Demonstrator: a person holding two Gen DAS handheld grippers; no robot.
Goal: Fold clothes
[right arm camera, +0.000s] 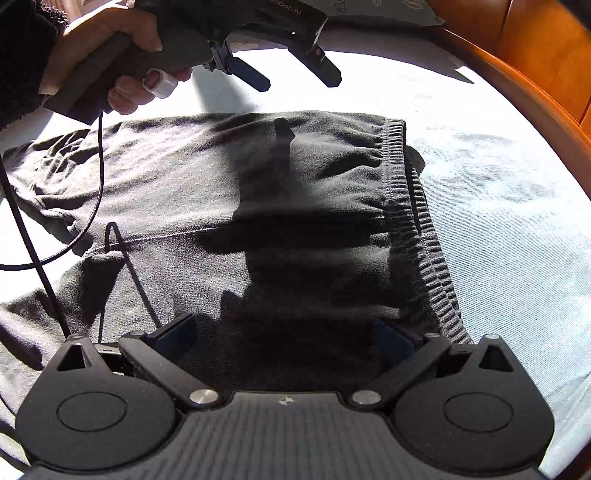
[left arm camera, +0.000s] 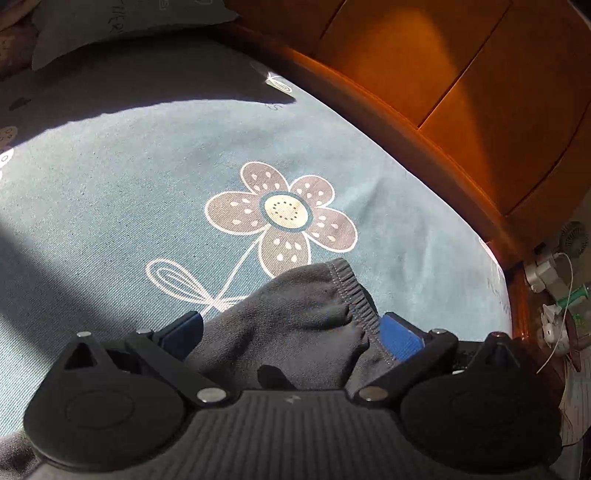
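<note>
Dark grey sweatpants (right arm camera: 229,206) lie flat on the bed, ribbed waistband (right arm camera: 417,221) to the right and legs running off to the left. My right gripper (right arm camera: 286,332) is open, its fingers spread wide just over the near edge of the pants by the waistband. A hand (right arm camera: 110,48) holds my left gripper (right arm camera: 295,77) above the far edge of the pants, also open. In the left wrist view the waistband corner (left arm camera: 347,284) bunches up between the spread fingers of the left gripper (left arm camera: 291,325). Whether those blue pads touch the cloth is unclear.
The light blue bedsheet (left arm camera: 147,177) carries a flower print (left arm camera: 280,210). An orange wooden headboard (left arm camera: 461,92) curves along the right. A pillow (left arm camera: 122,26) lies at the far left corner. A bedside surface with small items (left arm camera: 554,295) is at the right. A black cable (right arm camera: 96,177) hangs over the pants.
</note>
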